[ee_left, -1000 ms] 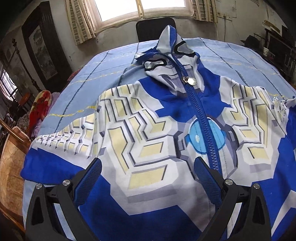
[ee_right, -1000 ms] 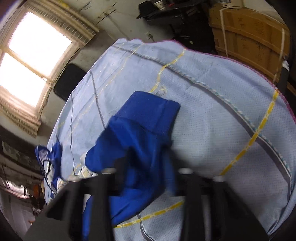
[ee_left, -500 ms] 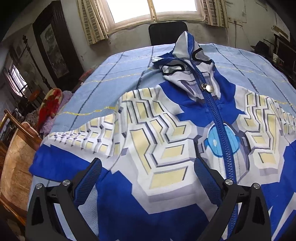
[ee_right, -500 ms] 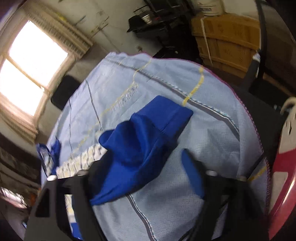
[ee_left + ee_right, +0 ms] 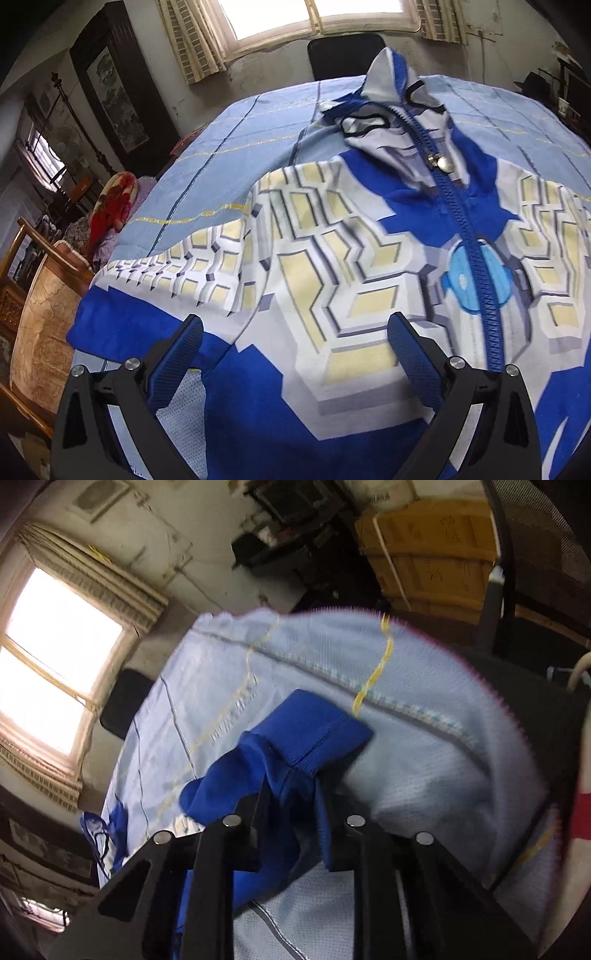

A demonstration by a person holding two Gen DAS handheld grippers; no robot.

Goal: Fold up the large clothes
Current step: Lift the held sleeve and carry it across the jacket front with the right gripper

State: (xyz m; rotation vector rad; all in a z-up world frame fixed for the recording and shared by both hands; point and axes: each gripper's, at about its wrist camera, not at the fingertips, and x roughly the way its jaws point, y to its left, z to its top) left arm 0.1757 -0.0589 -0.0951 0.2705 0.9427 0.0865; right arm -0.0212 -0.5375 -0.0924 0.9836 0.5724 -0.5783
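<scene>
blue fleece is bunched between the jaws of my right gripper [image 5: 291,805], which have just been closing and now look clamped on the sleeve [image 5: 280,771] of the zip-up hooded jacket [image 5: 332,266], a little short of its ribbed cuff [image 5: 317,731]. the jacket lies front-up on a pale blue checked cloth [image 5: 258,147] over the bench, hood toward the window, zipper [image 5: 465,236] done up. my left gripper [image 5: 295,343] hangs over the lower front with its jaws wide apart and nothing between them.

my worry is the right-hand grip. the pads seem to hold a thick wad of sleeve rather than a flat edge, so when i carry it inward the wad may slip out partway and the sleeve would land twisted, not folded. the cuff sits close to the far edge of the cloth, and i can't tell whether any of the cloth is pinched along with the fleece; if it is, lifting would drag the cloth and shift the whole jacket.

the other sleeve reaches the near-left edge of the bench, above a wooden chair [image 5: 44,302]. a pull from my right side with nothing pinning the body could slide that sleeve off the edge. with the left gripper unclamped, the jacket is free to creep.
</scene>
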